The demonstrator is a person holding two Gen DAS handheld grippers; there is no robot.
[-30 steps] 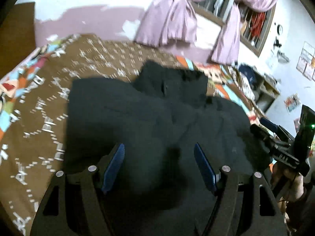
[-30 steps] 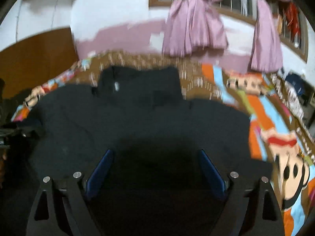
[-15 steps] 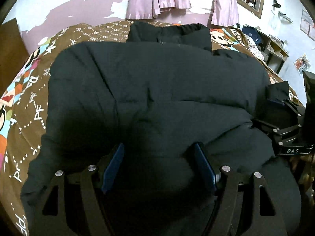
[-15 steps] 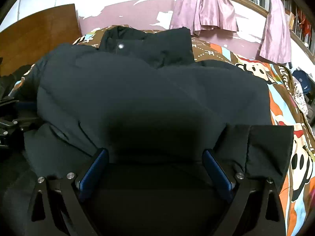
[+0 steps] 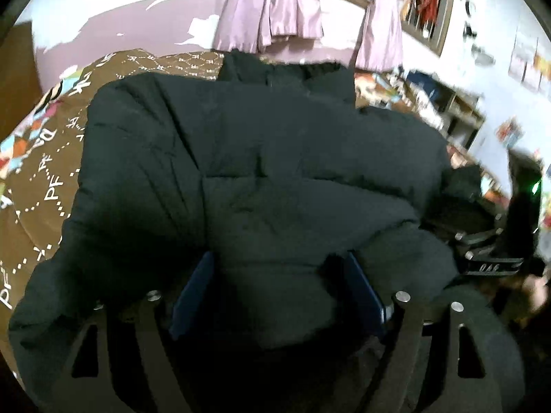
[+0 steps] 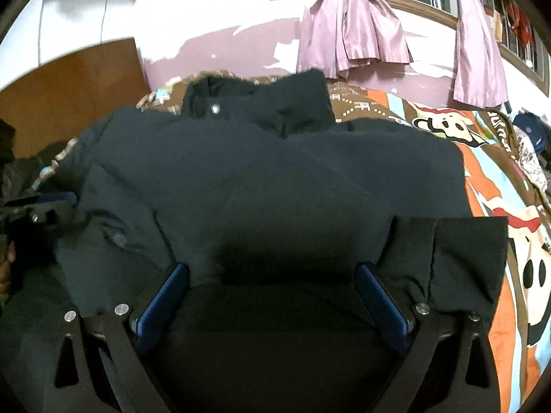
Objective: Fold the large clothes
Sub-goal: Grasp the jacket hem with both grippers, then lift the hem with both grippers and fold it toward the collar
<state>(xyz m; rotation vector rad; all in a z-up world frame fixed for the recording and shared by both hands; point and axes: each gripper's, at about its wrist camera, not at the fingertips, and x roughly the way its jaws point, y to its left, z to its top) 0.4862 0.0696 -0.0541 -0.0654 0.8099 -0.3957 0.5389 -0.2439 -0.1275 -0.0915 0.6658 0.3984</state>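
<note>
A black puffer jacket (image 5: 261,172) lies spread across a bed, filling most of both wrist views. The bed is covered by a brown patterned bedspread (image 5: 51,172) with colourful cartoon prints along its edges.

In the left wrist view, the left gripper (image 5: 275,292) sits low at the jacket's near edge. Its two blue pads stand well apart, and its jaws have just been opening wider. A thick fold of the padded fabric bulges up between the pads and seems to touch them; whether they still press on it cannot be told.

In the right wrist view, the right gripper (image 6: 272,296) is likewise at the near edge of the jacket, further along the same edge. Its blue pads are spread wide with dark fabric lying between them. The pads sit at the sides of that fabric, but whether they squeeze it is unclear.

The jacket's long axis runs away from both grippers. Its stand-up collar (image 6: 255,103) lies at the far end, toward the wall, with a small silver snap showing on it. The hem end is nearest the grippers. A sleeve end (image 6: 444,261) lies folded just right of the right gripper.

The fabric is matte, puffy and creased, with stitched quilting seams across the body.

Behind the bed, mauve curtains (image 6: 351,27) hang tied up at a barred window. A wooden headboard (image 6: 69,96) stands at the left.
</note>
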